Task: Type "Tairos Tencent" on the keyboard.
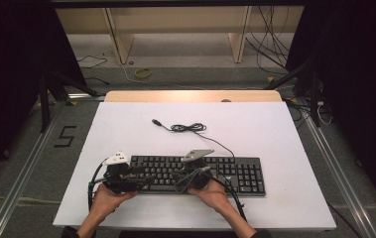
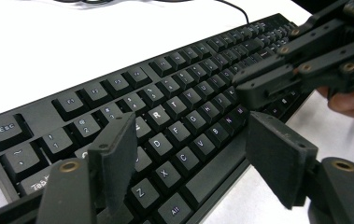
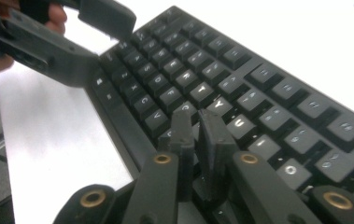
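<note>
A flat black plastic keyboard [image 1: 198, 173] lies on a white table [image 1: 255, 129]. The left gripper [image 2: 191, 149] hovers wide apart above its left-hand letter keys. The right gripper [image 3: 201, 133], jaws nearly together and empty, points down at the middle keys.

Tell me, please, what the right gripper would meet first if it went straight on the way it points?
Most likely the keyboard: the right gripper, jaws nearly shut with nothing between them, slants down over the letter keys, its tips near the key row around Y and U. How high it stands above them is hard to judge.
</note>
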`<state>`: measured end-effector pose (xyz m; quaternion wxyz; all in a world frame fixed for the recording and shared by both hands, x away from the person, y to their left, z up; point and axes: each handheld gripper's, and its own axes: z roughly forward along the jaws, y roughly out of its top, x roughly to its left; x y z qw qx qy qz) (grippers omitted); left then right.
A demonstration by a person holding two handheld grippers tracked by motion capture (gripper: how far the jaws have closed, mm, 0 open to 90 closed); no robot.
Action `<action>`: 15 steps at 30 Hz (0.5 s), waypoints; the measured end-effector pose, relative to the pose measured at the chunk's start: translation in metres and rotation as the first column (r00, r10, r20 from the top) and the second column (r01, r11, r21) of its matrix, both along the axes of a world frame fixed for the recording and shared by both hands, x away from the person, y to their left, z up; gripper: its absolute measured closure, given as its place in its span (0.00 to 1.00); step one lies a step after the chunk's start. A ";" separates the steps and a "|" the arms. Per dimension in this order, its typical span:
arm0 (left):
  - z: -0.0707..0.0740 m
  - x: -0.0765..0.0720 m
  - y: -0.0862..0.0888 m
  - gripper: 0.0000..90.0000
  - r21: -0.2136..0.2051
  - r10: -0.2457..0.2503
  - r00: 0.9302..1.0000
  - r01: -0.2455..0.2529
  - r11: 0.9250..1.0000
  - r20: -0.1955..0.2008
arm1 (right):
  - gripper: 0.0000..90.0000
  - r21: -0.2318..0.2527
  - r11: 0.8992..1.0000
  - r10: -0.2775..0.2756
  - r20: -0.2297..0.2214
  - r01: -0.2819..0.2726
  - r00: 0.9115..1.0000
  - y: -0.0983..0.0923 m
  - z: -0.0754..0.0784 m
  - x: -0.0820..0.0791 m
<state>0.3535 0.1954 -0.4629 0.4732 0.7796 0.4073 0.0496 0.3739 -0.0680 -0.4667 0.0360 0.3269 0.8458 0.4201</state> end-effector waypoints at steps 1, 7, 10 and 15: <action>0.000 0.000 0.000 0.38 0.001 -0.001 1.000 0.001 1.000 0.002 | 0.93 0.004 1.000 -0.001 0.005 0.001 1.000 -0.002 0.001 0.000; -0.001 0.000 -0.002 0.44 0.009 -0.014 1.000 0.014 1.000 0.001 | 0.81 0.031 0.999 -0.010 0.008 0.010 1.000 -0.009 0.006 0.000; -0.001 0.000 -0.003 0.48 0.016 -0.025 1.000 0.025 1.000 0.000 | 0.73 0.048 0.999 -0.010 0.003 0.009 1.000 -0.011 0.008 0.000; -0.001 0.000 -0.004 0.56 0.035 -0.036 0.999 0.036 0.999 -0.003 | 0.63 0.073 0.997 -0.015 0.004 0.015 1.000 -0.015 0.012 0.000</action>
